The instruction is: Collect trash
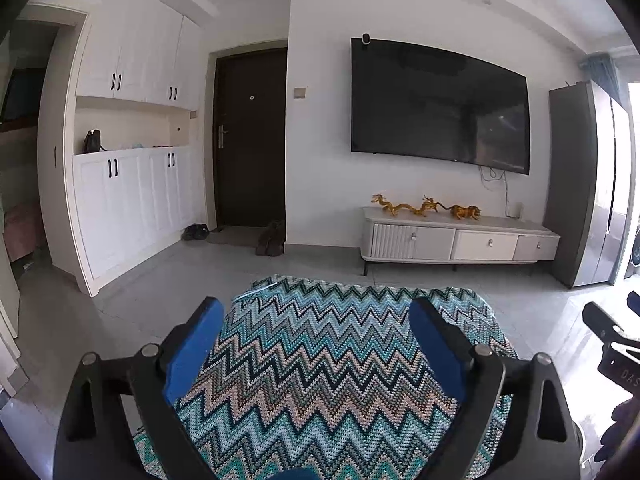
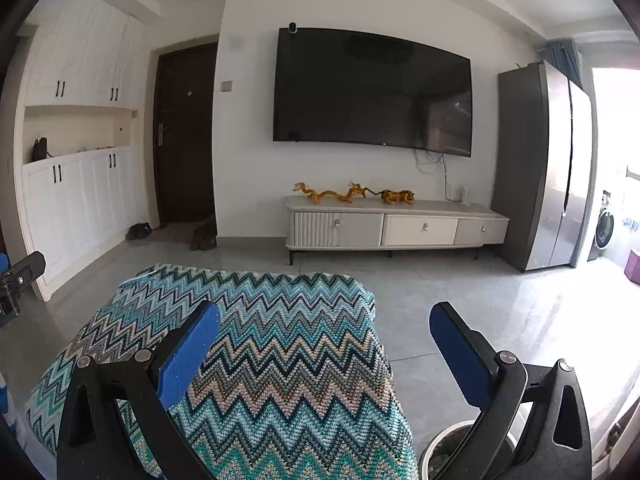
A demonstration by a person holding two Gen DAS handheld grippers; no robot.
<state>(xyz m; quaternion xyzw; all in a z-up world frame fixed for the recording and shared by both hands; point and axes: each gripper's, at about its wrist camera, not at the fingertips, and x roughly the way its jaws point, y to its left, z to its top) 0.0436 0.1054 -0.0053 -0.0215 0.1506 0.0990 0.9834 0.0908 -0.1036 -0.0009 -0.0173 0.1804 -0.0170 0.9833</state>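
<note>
Both grippers are spread wide with nothing in them: left gripper (image 1: 316,320) over the zigzag-knit cloth (image 1: 320,360), right gripper (image 2: 325,324) at its edge. A round bin (image 2: 464,446) sits low under the right one. No trash that I can spot, so this looks like the searching step. Farther off, just the TV stand (image 2: 396,224) and TV (image 2: 372,88).

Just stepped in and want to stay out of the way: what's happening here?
A person holds a two-finger gripper in each hand over a surface covered with a zigzag-patterned cloth. The left gripper and the right gripper both have their jaws wide apart with nothing between them. No trash shows on the cloth. A round bin sits on the floor by the cloth's right edge, under the right gripper. Ahead are a wall TV and a low cabinet.
</note>
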